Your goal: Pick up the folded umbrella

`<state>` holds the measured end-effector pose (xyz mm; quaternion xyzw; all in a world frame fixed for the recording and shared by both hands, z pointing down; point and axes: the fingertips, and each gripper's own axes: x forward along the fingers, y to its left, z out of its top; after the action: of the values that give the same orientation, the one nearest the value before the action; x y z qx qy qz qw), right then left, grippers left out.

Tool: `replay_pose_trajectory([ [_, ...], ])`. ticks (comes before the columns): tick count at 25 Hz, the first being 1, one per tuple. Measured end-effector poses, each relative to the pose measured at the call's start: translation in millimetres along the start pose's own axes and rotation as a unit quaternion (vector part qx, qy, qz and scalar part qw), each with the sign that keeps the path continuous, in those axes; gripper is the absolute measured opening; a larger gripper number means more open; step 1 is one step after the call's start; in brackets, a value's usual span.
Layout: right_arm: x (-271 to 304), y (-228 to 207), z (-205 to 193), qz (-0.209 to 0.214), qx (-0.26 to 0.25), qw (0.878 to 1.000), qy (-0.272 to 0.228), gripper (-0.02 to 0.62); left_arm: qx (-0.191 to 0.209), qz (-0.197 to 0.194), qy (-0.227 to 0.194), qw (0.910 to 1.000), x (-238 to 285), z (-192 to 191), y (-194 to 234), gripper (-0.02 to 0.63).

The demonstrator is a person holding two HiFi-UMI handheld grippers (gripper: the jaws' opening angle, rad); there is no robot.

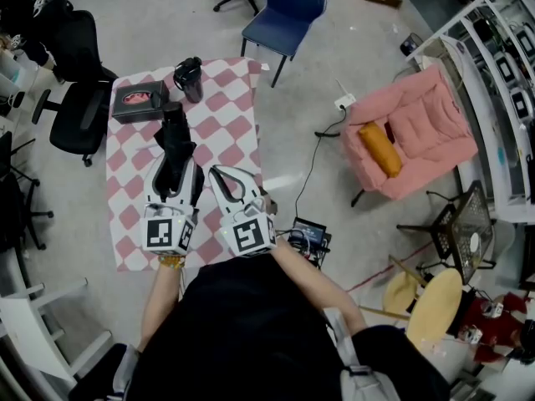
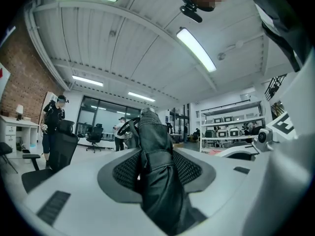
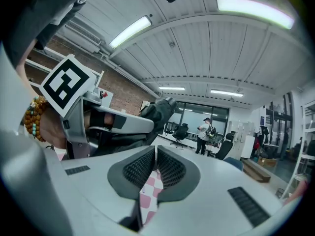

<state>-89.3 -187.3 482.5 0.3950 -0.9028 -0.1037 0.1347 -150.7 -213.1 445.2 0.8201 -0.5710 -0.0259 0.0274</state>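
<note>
Between left gripper (image 1: pixel 175 167) jaws, folded umbrella (image 1: pixel 175 134)

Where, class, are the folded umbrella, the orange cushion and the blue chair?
folded umbrella (image 1: pixel 175 140): head view, middle of its black canopy.
orange cushion (image 1: pixel 380 149): head view, its middle.
blue chair (image 1: pixel 288 7): head view, its blue upholstery.

The left gripper (image 1: pixel 175 170) and right gripper (image 1: pixel 222 174) are white, with dark dimpled pads (image 3: pixel 138 170) inside the jaws. Black-and-white marker cubes (image 1: pixel 170 232) sit behind them. The person wears a black top (image 1: pixel 251 332) and a bead bracelet (image 3: pixel 31 118).
</note>
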Motion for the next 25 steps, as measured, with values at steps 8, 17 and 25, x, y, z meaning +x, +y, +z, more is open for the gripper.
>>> replay_pose_trajectory([
  [8, 1, 1, 1, 0.001, 0.000, 1.000, -0.003, 0.018, 0.023, 0.003, -0.023, 0.9995, -7, 5, -3, 0.201],
  [17, -1, -4, 1, -0.006, 0.010, 1.000, -0.009, 0.018, 0.034, -0.007, -0.027, 0.9990, -11, 2, -14, 0.199],
  [25, 2, -10, -3, -0.010, 0.030, 0.999, -0.011, 0.018, 0.039, -0.011, -0.023, 0.9989, -15, -7, -20, 0.199],
])
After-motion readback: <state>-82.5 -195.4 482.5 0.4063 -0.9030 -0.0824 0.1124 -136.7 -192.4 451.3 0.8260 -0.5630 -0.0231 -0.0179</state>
